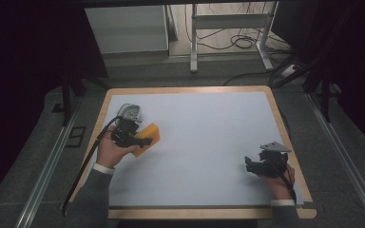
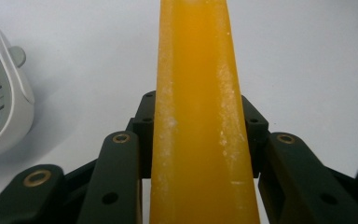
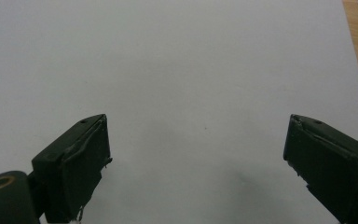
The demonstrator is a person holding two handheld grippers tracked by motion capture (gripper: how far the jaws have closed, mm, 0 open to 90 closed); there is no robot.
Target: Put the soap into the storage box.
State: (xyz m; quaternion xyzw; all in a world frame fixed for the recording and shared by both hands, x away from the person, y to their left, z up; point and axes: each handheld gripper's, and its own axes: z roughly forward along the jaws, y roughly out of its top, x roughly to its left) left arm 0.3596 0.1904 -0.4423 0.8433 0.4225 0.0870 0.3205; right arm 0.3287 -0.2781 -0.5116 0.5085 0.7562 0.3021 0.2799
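A flat yellow-orange block (image 1: pixel 148 137) is held at the left of the table, and my left gripper (image 1: pixel 138 140) is shut on it. In the left gripper view the block (image 2: pixel 198 116) stands on edge between the two black jaws and runs up out of the frame. My right gripper (image 1: pixel 250 165) rests low at the right of the table, and its jaws stand wide apart with only the white surface between them. Both fingertips (image 3: pixel 81 158) show in the right gripper view, and the gripper (image 3: pixel 196 154) holds nothing.
A small white and grey device (image 1: pixel 132 112) with a ribbed face sits just behind the left gripper, and it shows again (image 2: pixel 0 107) at that gripper view's left edge. The white mat (image 1: pixel 209 137) lies on a wooden-rimmed table (image 1: pixel 285 137). Desk legs and cables stand beyond.
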